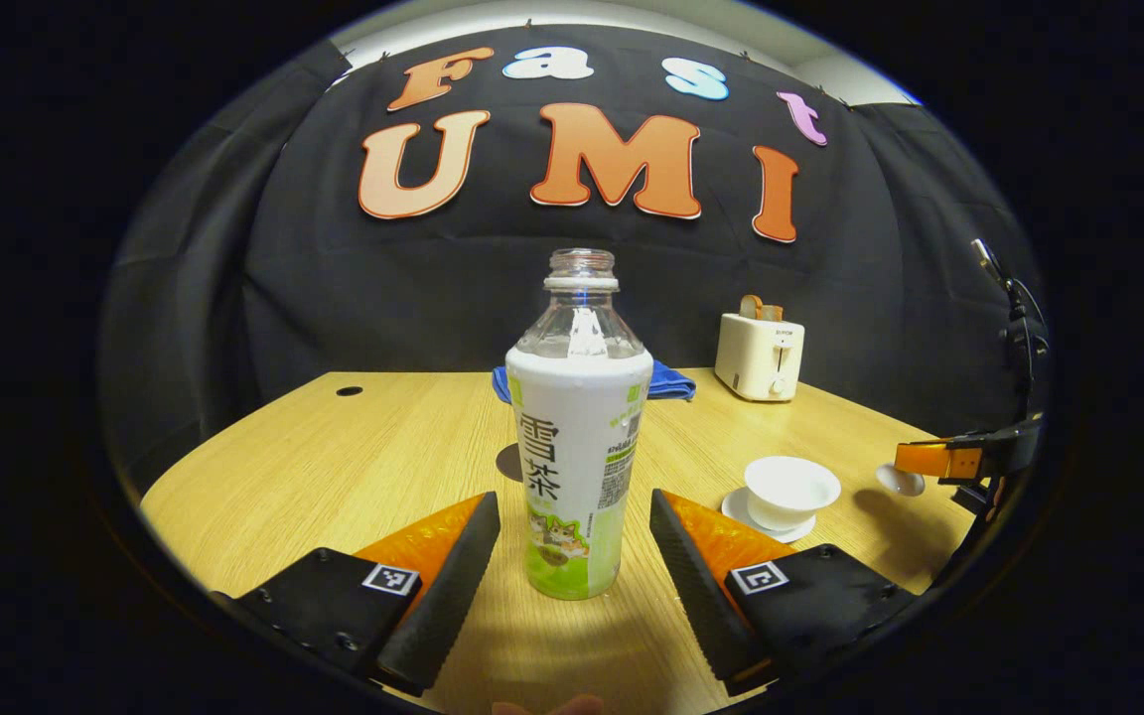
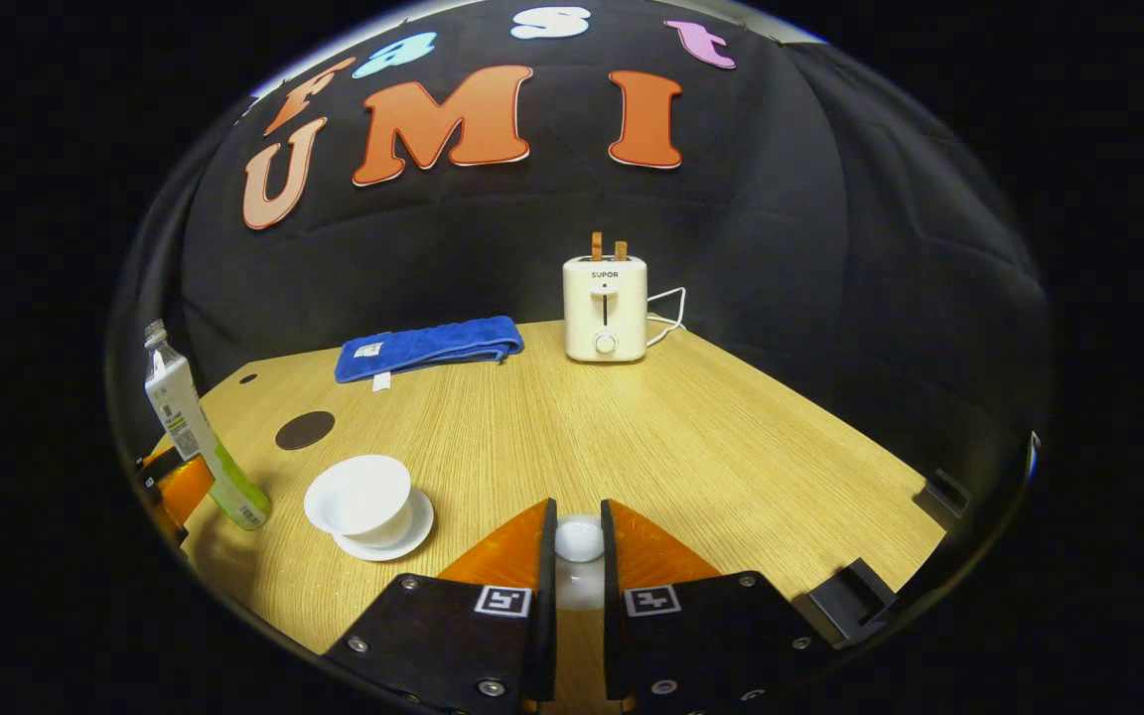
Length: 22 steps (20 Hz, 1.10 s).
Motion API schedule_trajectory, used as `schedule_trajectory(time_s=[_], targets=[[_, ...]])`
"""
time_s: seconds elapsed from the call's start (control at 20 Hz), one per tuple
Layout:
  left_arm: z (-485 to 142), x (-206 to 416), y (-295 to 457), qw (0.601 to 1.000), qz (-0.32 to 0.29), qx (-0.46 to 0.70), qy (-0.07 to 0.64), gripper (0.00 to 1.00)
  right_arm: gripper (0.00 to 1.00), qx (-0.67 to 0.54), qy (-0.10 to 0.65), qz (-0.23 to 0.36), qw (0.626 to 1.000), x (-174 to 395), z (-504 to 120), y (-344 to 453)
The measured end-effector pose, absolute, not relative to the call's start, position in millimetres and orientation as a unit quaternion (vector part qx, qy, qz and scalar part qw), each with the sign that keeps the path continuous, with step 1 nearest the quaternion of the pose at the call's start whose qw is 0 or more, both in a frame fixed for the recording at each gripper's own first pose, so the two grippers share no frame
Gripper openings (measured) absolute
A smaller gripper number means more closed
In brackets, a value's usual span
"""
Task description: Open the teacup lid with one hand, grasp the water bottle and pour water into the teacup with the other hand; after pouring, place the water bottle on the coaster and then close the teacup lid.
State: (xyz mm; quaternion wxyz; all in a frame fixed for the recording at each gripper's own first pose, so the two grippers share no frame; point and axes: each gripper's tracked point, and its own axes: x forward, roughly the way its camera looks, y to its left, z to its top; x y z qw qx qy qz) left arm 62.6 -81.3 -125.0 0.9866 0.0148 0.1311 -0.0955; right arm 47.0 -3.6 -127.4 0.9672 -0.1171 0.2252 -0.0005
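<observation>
The left gripper (image 1: 574, 541) has its fingers spread wide on either side of the upright, uncapped water bottle (image 1: 578, 437), not touching it. The right gripper (image 2: 578, 544) grips the teacup lid (image 2: 579, 541) between nearly closed fingers. The open teacup (image 2: 367, 500) stands on its saucer (image 2: 403, 541) beside the bottle on the table (image 2: 651, 437).

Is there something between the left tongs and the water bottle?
No. The water bottle stands upright on the table, between the open fingers of the left tongs, with nothing visible in the gap.
</observation>
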Motion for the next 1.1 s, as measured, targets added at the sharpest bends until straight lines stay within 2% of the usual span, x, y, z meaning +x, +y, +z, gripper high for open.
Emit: schedule_trajectory(time_s=[0.25, 0.4, 0.45, 0.55, 0.65, 0.75, 1.1], targets=[[-128, 66, -80, 0.987, -0.09, 0.018, 0.135, 0.98, 0.2, -0.116, 0.229, -0.001, 0.966, 47, -131, -2], [-132, 70, -81, 0.985, -0.093, 0.021, 0.142, 0.8, 0.2, -0.115, 0.23, 0.001, 0.966, 46, -130, 0], [-133, 71, -81, 0.985, -0.096, 0.025, 0.143, 0.8, 0.2, -0.115, 0.23, 0.001, 0.967, 46, -131, 2], [-133, 72, -81, 0.985, -0.096, 0.03, 0.14, 0.7, 0.2, -0.114, 0.23, 0.001, 0.966, 47, -131, 1], [-132, 72, -82, 0.985, -0.099, 0.025, 0.137, 0.69, 0.2, -0.114, 0.231, -0.001, 0.966, 45, -131, 1], [-132, 73, -81, 0.985, -0.1, 0.026, 0.138, 0.6, 0.2, -0.113, 0.231, -0.003, 0.966, 44, -129, -1], [-107, 78, -62, 0.979, -0.083, 0.138, 0.123, 0.6, 0.19, -0.107, 0.226, -0.009, 0.968, 41, -123, -5]])
